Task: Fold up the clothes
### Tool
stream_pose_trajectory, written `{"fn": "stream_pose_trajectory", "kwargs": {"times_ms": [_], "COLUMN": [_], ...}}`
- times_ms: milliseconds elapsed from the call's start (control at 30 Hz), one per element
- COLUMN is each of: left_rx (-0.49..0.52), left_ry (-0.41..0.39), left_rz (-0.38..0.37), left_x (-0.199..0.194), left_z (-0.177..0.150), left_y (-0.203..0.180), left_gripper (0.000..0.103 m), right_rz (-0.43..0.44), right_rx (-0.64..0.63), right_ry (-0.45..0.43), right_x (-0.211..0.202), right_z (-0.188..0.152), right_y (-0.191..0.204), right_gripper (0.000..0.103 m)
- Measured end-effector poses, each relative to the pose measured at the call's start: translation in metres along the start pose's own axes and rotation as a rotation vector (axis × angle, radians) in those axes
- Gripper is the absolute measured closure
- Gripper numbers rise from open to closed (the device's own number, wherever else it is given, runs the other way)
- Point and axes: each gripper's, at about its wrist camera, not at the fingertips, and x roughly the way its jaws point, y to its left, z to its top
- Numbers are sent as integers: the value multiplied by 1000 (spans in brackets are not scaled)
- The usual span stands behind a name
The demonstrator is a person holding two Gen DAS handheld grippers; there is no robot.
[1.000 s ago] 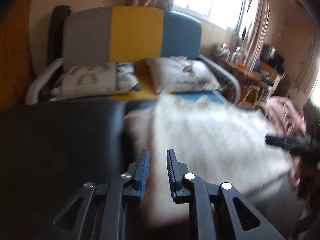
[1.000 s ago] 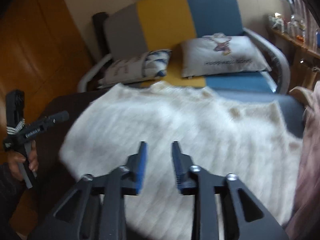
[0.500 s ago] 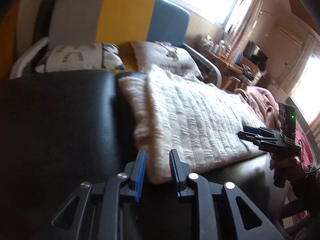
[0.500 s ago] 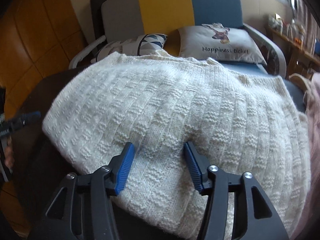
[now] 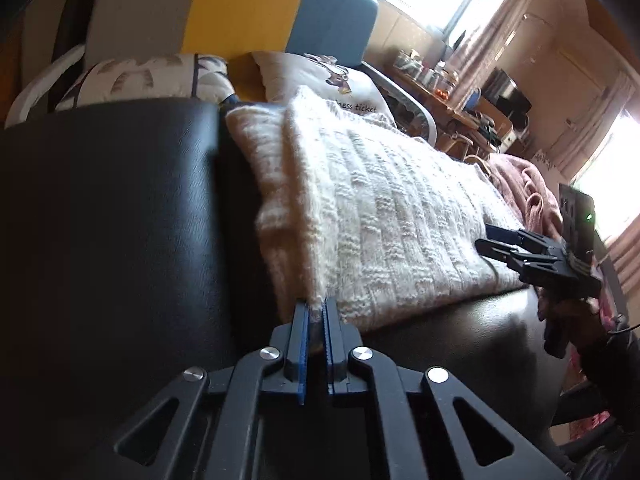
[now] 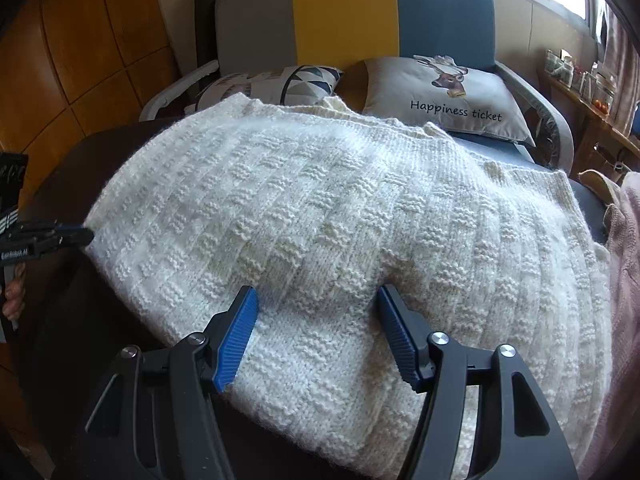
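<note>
Here, a fluffy white sweater (image 6: 320,216) lies spread out on a black bench (image 5: 112,220). It fills most of the right wrist view, from 9 o'clock across to 3 o'clock.

The left claw (image 5: 316,312) has just snapped together, and it is clamped on the near corner of the sweater (image 5: 360,208). A bit of white wool is squeezed between its blue pads (image 5: 302,344). In the right wrist view this left claw (image 6: 80,236) shows at 9 o'clock, touching the sweater's edge, with a person's fingers (image 6: 12,296) on its handle.

The right claw (image 6: 316,300) has just been opening. Its two blue pads (image 6: 236,336) stand wide apart and rest on the wool, with a soft bump of sweater between them — they do not squeeze it. In the left wrist view this right claw (image 5: 486,242) is at 3 o'clock, at the sweater's far edge.

Behind the bench, at 12 o'clock, is a grey, yellow and blue sofa (image 6: 344,12) with two pillows — one (image 6: 444,96) reads "Happiness ticket". A pink cloth (image 6: 628,248) lies at 3 o'clock, just beside the sweater.
</note>
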Motion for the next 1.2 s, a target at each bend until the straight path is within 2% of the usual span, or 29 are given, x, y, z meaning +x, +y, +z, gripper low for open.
{"fn": "stream_pose_trajectory", "kwargs": {"times_ms": [100,133,233,367,467,567,633,700,767,933,1000,1067,1133,1167,1200], "left_rx": [-48,-51,-62,-87,-45,-21,-11,1,5,-1,-1,21,23,14,2], "left_ry": [-7,-1,13,-19,-29,-38,-47,-58,-71,-91,-96,-69,2,53,54], "left_rz": [-25,-23,45,49,72,81,95,109,116,107,92,102,203,213,206], "left_x": [-6,-7,-9,-22,-29,-32,-35,-38,-41,-40,-35,-21,4,16,18], "left_z": [-3,-3,-2,-8,-10,-8,-5,-2,2,17,22,26,23,19,15], "left_y": [4,4,7,8,-2,-13,-22,-30,-39,-54,-60,-65,-59,-52,-47], "left_gripper": [98,93,83,83,83,83,82,82,81,81,81,81,81,81,81], "right_rz": [13,17,74,65,-61,-249,-226,-244,-210,-31,-13,-8,-13,-31,-39], "right_rx": [-5,-7,89,186,269,371,512,561,476,249,177,112,98,94,77], "right_ry": [-9,-12,18,-18,-56,-11,-14,-13,-11,14,28,58,108,142,135], "right_x": [-1,-1,-17,-50,-81,-95,-108,-115,-111,-74,-57,-36,-16,-5,-2], "right_z": [-3,-4,0,-11,-32,-53,-69,-76,-66,-20,-7,3,0,-5,-11], "right_y": [-4,-5,-14,-34,-71,-121,-151,-156,-133,-50,-26,-6,-1,-3,-3], "right_gripper": [39,39,39,39,39,39,38,38,38,37,37,37,37,37,34]}}
